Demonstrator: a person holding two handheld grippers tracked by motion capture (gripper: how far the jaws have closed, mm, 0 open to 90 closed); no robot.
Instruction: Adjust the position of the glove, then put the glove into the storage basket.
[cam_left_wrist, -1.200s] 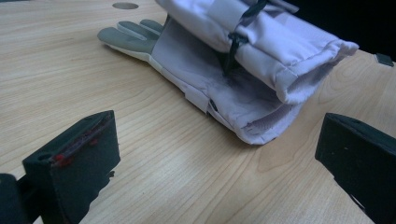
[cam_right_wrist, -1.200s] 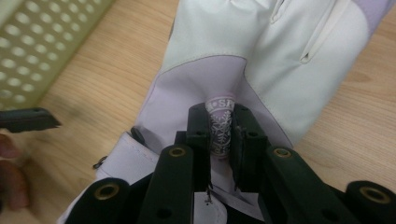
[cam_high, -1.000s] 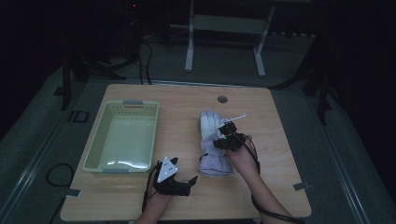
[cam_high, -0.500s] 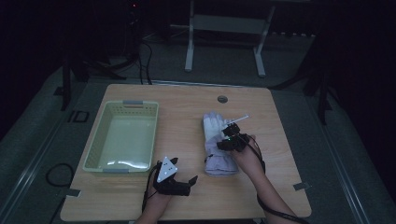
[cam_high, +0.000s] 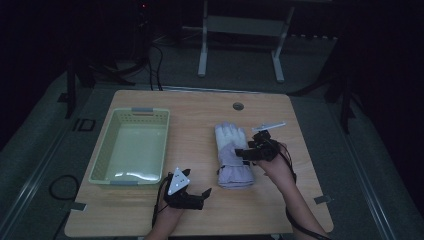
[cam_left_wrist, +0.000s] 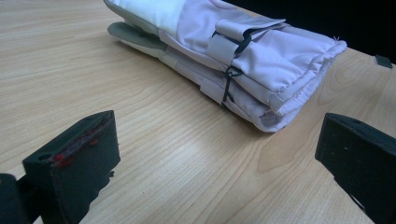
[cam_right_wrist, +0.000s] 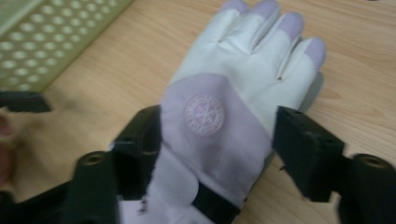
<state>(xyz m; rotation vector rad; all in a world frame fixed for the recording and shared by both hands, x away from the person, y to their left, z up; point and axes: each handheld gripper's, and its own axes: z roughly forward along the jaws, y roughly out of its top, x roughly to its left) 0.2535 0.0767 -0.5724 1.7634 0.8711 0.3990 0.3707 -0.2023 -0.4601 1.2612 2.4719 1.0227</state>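
Lilac-and-white padded fabric gloves (cam_high: 231, 154) lie stacked flat, fingertips toward 12 o'clock, right gripper (cam_high: 243, 152) hovering at their 3 o'clock side, jaws just spread apart, nothing clamped.

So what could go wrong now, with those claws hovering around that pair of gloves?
The gloves lie stacked, joined by a thin black tie. The right claw, whose jaws have just been opening, straddles the top glove without pressing it; a shallow grab might lift the top glove alone and let the pair dangle or twist. The left claw waits open near the cuff and could snag the tie. The basket is light; a bump may shove it.
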